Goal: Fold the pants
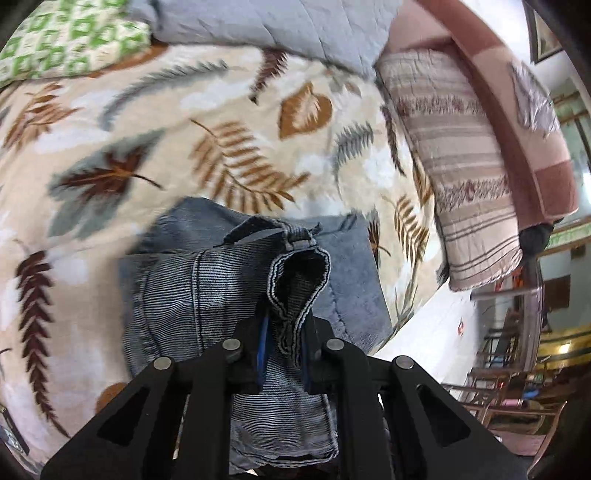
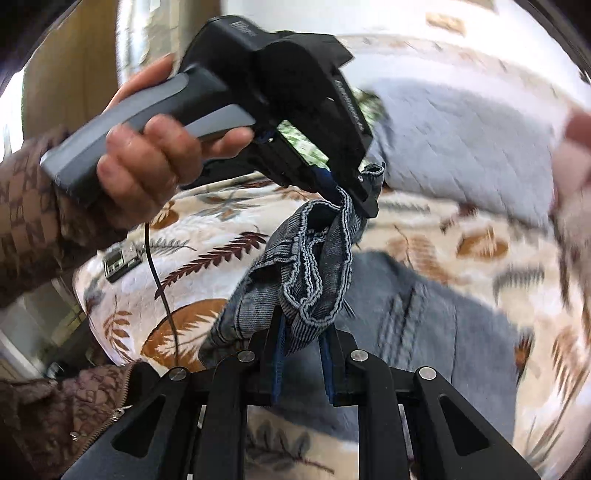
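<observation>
Blue-grey denim pants [image 1: 207, 295] lie partly on a leaf-patterned blanket [image 1: 147, 147] on a bed. My left gripper [image 1: 284, 332] is shut on a hemmed edge of the pants and holds it above the bed. My right gripper [image 2: 303, 332] is shut on another hemmed edge of the pants [image 2: 317, 280], lifted off the blanket. In the right wrist view the left gripper [image 2: 351, 192] appears at upper centre, held by a hand, pinching the same raised cloth close by. The rest of the pants [image 2: 424, 306] lies flat below.
A green-patterned pillow [image 1: 74, 37] and a grey quilt [image 1: 277, 26] lie at the far side of the bed. A striped cushion [image 1: 461, 177] lies along the right edge. A small device [image 2: 118, 260] rests on the blanket, and a thin cable [image 2: 159, 280] hangs down in front of it.
</observation>
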Demonstrator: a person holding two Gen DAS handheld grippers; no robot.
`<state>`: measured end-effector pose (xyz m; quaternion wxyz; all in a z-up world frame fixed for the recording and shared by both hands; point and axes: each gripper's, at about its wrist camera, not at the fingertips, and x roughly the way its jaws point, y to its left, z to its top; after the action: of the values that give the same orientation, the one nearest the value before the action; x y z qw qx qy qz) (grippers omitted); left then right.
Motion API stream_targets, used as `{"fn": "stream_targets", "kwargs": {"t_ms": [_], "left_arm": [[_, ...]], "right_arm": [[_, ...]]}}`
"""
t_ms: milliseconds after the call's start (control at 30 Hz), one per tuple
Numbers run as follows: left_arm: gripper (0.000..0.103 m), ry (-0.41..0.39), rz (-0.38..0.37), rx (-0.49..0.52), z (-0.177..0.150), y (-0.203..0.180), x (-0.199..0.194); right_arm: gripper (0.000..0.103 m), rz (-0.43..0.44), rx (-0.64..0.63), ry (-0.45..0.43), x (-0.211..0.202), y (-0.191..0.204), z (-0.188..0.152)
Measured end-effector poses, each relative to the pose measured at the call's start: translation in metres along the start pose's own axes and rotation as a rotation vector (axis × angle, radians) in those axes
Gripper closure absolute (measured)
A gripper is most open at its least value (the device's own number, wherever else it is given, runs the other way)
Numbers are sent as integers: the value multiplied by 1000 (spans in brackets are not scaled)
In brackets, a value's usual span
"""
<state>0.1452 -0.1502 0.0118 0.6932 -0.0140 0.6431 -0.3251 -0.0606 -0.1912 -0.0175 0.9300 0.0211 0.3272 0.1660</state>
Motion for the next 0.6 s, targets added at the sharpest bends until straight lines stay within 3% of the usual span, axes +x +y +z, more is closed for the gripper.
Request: {"fn": "stream_targets", "kwargs": {"t_ms": [233, 400, 500, 600], "left_arm": [[90, 114, 76, 44, 8, -40, 69], [88, 171, 130, 24, 11, -43, 108], [87, 182, 139, 7, 11, -40, 114], [84, 199, 126, 23, 12, -43, 104]], "right_arm": [[85, 88, 269, 62, 0, -63, -37], [82, 148, 439, 115, 10, -99, -60], [82, 190, 515, 118, 14, -112, -69], [75, 235, 556, 111, 12, -119, -71]]}}
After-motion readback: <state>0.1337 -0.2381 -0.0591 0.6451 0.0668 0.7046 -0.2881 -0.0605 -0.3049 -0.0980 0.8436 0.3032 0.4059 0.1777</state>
